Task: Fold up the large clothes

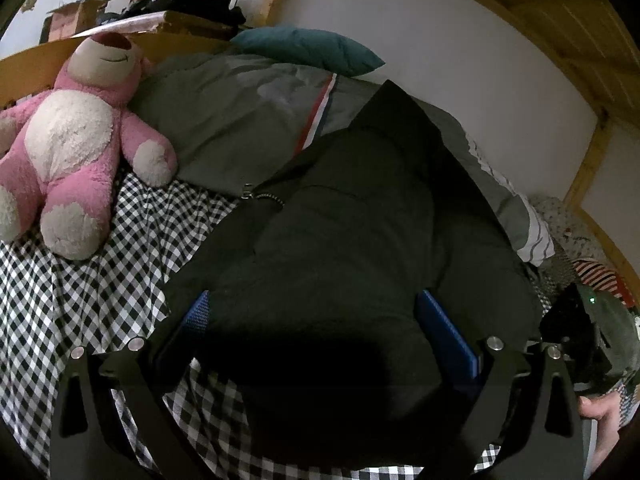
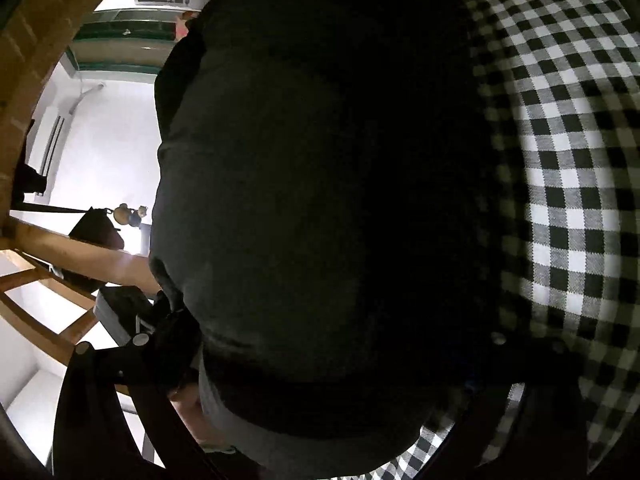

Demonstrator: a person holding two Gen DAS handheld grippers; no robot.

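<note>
Black padded fabric identifies the task item: a dark jacket (image 1: 340, 216) lying on the bed (image 1: 80, 304), which is covered by a black-and-white checked sheet. Beyond the jacket rests a grey duvet (image 1: 240, 120) with a red, white and blue stripe, and a teal pillow (image 1: 308, 50) sits behind that. A pink plush bear (image 1: 76, 140) sits to the left of the jacket, near its zipper edge.

The left claw (image 1: 316, 320) stands with its blue pads spread wide; jacket fabric bulges between them (no clamping visible). The right claw (image 2: 320, 360) is pressed against the jacket, and its fingertips are lost in shadow, so its state cannot be determined.
</note>
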